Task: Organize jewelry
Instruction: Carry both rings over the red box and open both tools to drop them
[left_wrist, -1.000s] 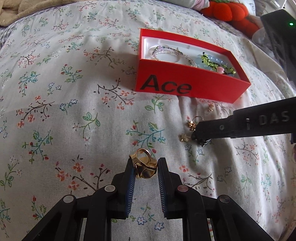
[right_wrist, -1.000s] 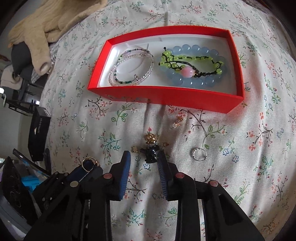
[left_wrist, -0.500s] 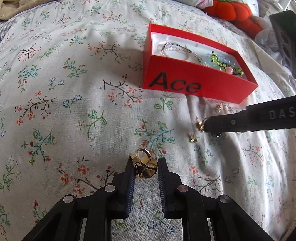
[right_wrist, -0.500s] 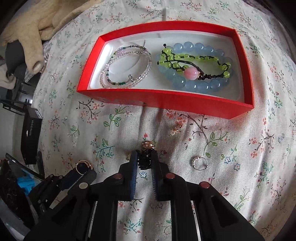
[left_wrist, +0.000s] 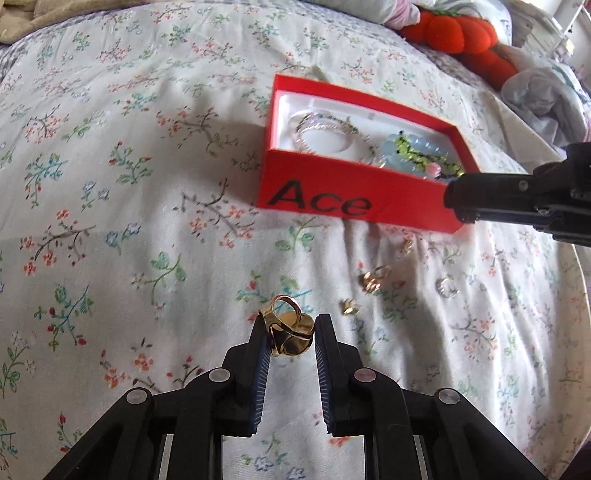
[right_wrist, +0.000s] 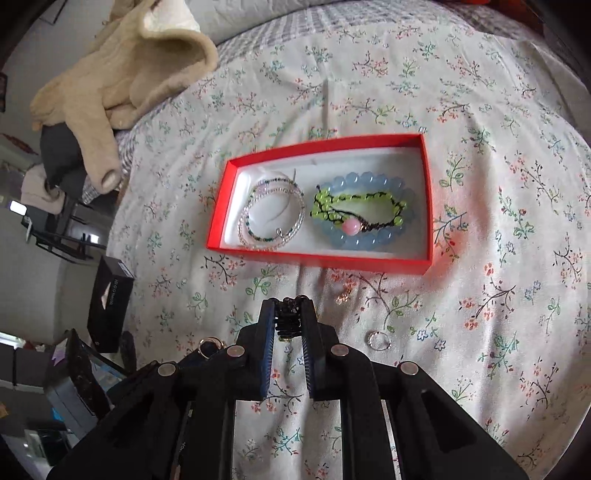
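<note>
My left gripper (left_wrist: 290, 326) is shut on a chunky gold ring (left_wrist: 286, 334), held just above the flowered bedspread. My right gripper (right_wrist: 290, 308) is shut on a small black beaded ornament (right_wrist: 290, 320) and hangs above the cloth, in front of the red box (right_wrist: 321, 263). In the left wrist view the right gripper (left_wrist: 457, 202) reaches in from the right, in front of the box's near right corner (left_wrist: 448, 221). The box holds a clear bead bracelet (right_wrist: 273, 216) and a blue bead bracelet (right_wrist: 364, 236) with a green one on top.
Loose pieces lie on the bedspread before the box: a silver ring (right_wrist: 378, 339), a small gold charm (right_wrist: 341, 297), gold earrings (left_wrist: 375, 280) (left_wrist: 349, 306). A beige garment (right_wrist: 122, 74) lies far left, and an orange plush (left_wrist: 454, 35) sits behind the box.
My right gripper shut on the black ornament and lifted it off the bedspread, up toward the box. The left gripper kept still with the gold ring.
</note>
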